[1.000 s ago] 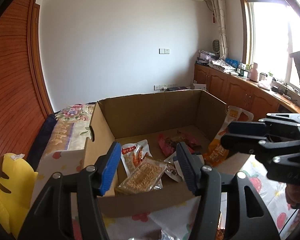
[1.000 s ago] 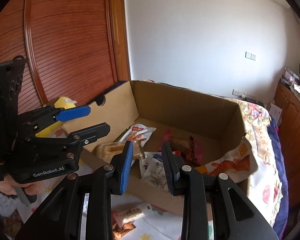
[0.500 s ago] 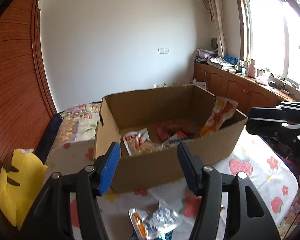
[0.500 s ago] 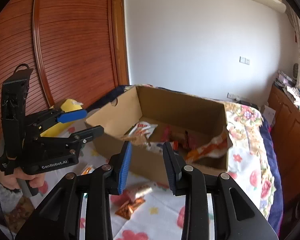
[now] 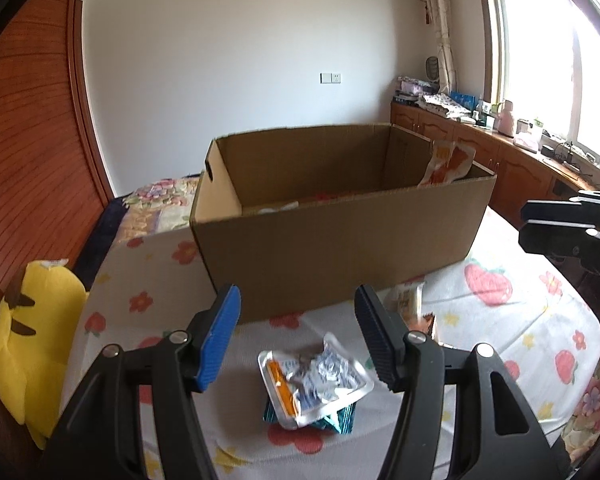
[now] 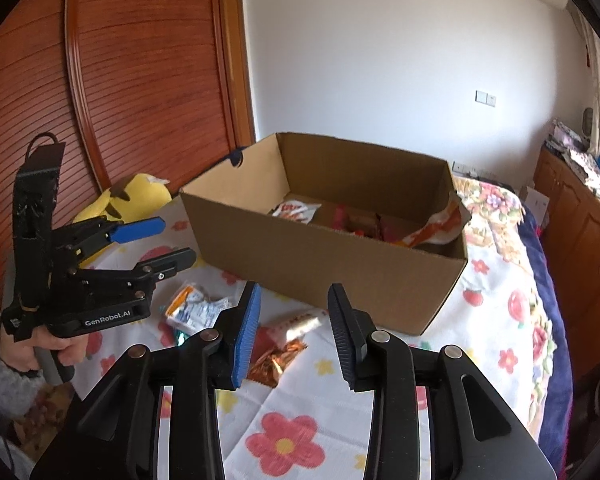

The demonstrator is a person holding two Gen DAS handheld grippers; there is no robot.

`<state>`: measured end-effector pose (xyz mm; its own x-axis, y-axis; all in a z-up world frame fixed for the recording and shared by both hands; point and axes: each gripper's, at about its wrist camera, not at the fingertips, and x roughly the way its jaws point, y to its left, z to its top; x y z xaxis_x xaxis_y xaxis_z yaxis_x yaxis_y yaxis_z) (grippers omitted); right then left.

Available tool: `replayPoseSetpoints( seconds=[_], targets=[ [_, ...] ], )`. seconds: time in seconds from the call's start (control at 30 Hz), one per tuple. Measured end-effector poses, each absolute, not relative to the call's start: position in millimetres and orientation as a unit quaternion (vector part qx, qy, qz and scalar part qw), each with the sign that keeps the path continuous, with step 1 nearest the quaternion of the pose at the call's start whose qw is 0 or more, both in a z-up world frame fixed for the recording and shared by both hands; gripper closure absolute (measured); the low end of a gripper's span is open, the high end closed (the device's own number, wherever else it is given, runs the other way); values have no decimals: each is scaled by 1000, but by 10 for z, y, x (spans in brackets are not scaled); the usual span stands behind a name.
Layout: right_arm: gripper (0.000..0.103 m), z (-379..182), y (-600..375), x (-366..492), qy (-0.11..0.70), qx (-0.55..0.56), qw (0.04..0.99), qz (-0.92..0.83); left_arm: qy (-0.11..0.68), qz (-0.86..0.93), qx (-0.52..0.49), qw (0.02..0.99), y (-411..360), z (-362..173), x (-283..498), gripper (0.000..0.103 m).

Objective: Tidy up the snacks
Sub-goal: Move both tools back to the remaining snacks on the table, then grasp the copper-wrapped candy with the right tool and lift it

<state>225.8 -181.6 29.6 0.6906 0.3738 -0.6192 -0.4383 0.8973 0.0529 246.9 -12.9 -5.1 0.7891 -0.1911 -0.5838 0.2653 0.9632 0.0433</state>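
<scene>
A cardboard box [image 5: 340, 240] stands open on the flowered sheet. It holds several snack packets [image 6: 296, 210], and an orange bag [image 6: 436, 232] leans in its right corner. In front of it a silver packet [image 5: 316, 384] lies on a teal one [image 5: 340, 420], just below my left gripper [image 5: 298, 320], which is open and empty. My right gripper [image 6: 294, 300] hovers over a white-and-red packet [image 6: 300, 322] and a bronze foil packet [image 6: 276, 360]. Its jaws are opening with nothing between them. In the right wrist view the left gripper [image 6: 168, 244] shows at the left, above the silver packet [image 6: 198, 308].
A yellow plush toy [image 5: 32, 320] lies at the sheet's left edge beside a wooden wardrobe [image 6: 140, 80]. Low wooden cabinets [image 5: 500, 160] run under the window on the right. A person's hand [image 6: 48, 344] grips the left tool's handle.
Both grippers have drawn back from above the box to its near side. The loose packets on the sheet have come into view. The right jaws have widened a little.
</scene>
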Motion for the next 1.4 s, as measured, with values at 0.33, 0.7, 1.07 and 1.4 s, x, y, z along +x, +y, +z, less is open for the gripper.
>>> replayPoseSetpoints(
  seconds=[0.33, 0.7, 1.07, 1.4],
  targets=[
    [65, 77, -1761, 2231, 348, -49, 909, 223, 332, -114, 55, 935, -50, -372, 2445, 42],
    [63, -272, -1705, 2287, 383, -30, 895, 227, 364, -102, 62, 924, -60, -610, 2498, 42],
    [63, -723, -1496, 2491, 429, -16, 875, 223, 371, -95, 73, 921, -103, -630, 2517, 42],
    [66, -836, -1439, 2578, 446, -45, 870, 205, 384, -93, 75, 916, -102, -671, 2572, 42]
  ],
)
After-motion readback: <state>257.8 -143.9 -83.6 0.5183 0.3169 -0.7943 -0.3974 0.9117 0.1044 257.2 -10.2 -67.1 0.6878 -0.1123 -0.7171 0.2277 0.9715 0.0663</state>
